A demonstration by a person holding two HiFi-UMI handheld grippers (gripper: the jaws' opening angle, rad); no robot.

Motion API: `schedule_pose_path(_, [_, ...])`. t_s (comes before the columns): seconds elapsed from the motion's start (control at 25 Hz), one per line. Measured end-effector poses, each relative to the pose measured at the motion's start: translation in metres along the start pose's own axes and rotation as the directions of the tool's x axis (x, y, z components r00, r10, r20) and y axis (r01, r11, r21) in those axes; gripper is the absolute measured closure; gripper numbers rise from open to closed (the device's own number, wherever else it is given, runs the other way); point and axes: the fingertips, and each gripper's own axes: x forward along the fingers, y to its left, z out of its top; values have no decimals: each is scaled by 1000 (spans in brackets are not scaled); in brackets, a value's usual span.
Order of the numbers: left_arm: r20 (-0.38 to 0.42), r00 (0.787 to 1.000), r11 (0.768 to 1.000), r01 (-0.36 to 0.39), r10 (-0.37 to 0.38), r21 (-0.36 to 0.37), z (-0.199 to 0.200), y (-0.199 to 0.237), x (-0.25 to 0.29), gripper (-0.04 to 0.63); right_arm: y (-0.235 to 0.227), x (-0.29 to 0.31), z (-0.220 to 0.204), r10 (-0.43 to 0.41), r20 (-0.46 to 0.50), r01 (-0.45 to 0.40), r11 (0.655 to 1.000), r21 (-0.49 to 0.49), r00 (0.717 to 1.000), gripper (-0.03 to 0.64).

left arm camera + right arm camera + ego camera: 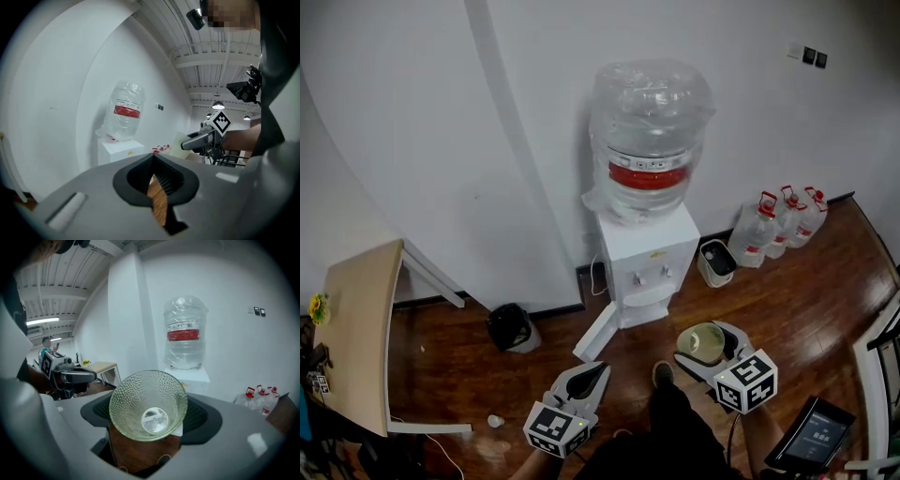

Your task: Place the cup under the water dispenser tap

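A clear, dimpled glass cup lies on its side between the jaws of my right gripper, which is shut on it. In the right gripper view the cup shows its open mouth to the camera. The white water dispenser stands ahead against the wall, carrying a big wrapped bottle. Its taps sit above a small tray, well apart from the cup. My left gripper is shut on nothing, low and left of the cup; its jaws meet in the left gripper view.
The dispenser's lower door hangs open toward me. A black bin stands to its left and a white bin and water jugs to its right. A wooden table is at far left, a tablet at lower right.
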Motion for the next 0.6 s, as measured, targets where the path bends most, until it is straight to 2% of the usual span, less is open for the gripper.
schedule_pose_path(0.2, [-16,999,999,-41,41,18,2,23,55,588,-60,33,-20,17,-49,-17,1000,-1,999,209])
schedule_pose_path(0.32, [-56,998,1000,-16,17,20,-2,30,95,588,-92,52,-24,50,-56,-48,998,42,997,209])
schedule_pose_path(0.44, [-109,994,999,22,-18,29,-8,29,132,586,-121,70,-26,72,-81,-71,997,23,994,209])
schedule_pose_path(0.6, [-156,987,999,28,-22,35,-14,34,173,586,-155,91,-28,100,-80,-97,994,43,992,209])
